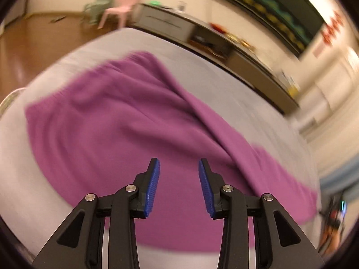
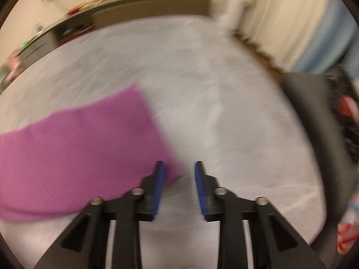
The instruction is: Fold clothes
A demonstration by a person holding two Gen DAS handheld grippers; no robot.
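Observation:
A purple garment (image 1: 125,121) lies spread with soft creases on a grey table (image 1: 258,103). My left gripper (image 1: 179,164) is open and empty, held above the garment's near part. In the right wrist view one flat end of the purple garment (image 2: 85,148) lies at the left on the grey table (image 2: 213,103). My right gripper (image 2: 179,165) is open and empty, just off that end's near right corner. Both views are blurred by motion.
A long low cabinet (image 1: 224,47) with clutter runs behind the table, with a pink chair (image 1: 121,9) on the wooden floor beyond. In the right wrist view a dark chair (image 2: 314,112) stands off the table's right edge, near pale curtains (image 2: 280,18).

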